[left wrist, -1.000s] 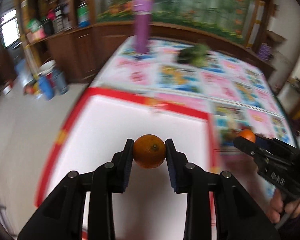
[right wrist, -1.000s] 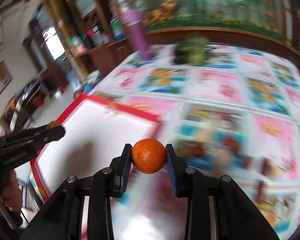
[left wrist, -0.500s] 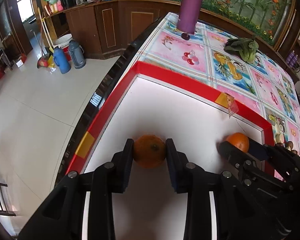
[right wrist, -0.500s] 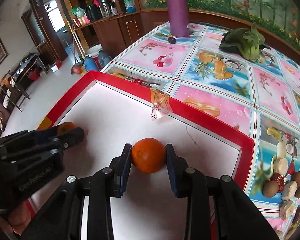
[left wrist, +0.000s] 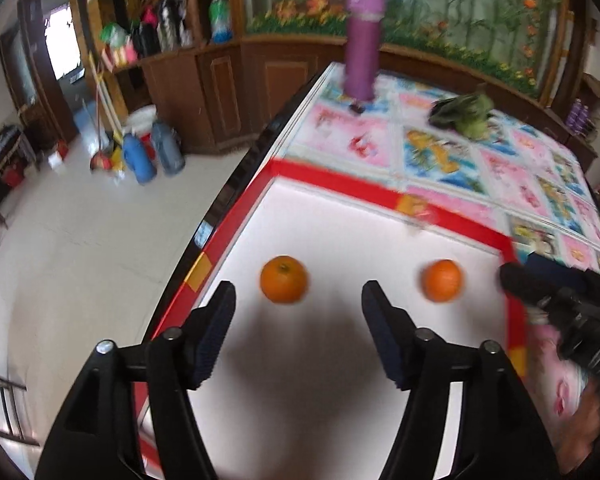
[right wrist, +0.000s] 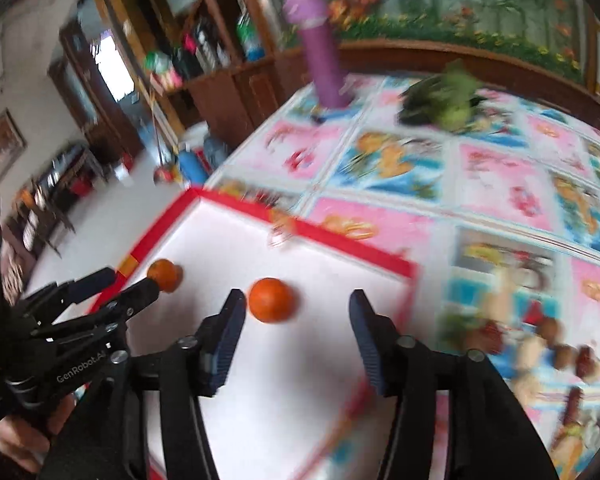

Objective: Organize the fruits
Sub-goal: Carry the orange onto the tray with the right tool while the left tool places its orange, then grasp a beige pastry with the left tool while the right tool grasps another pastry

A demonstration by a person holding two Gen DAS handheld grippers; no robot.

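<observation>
Two round orange tangerines are sitting side by side, well apart, on the white red-bordered tray [left wrist: 384,196]. The left gripper [left wrist: 298,308] is hanging with jaws spread wide, empty, the left tangerine [left wrist: 283,279] lying just ahead of its fingers. The right gripper [right wrist: 296,316] is likewise spread wide and empty, the right tangerine [right wrist: 271,300] sitting ahead, nearer its left finger. Each fruit is round, so no long axis matters.

Left tongs [left wrist: 298,304] gape wide, both pads bare, nothing between them. Right tongs [right wrist: 297,312] gape equally wide, empty, just right of the left tongs, with a hand [right wrist: 18,436] gripping the left handle.
</observation>
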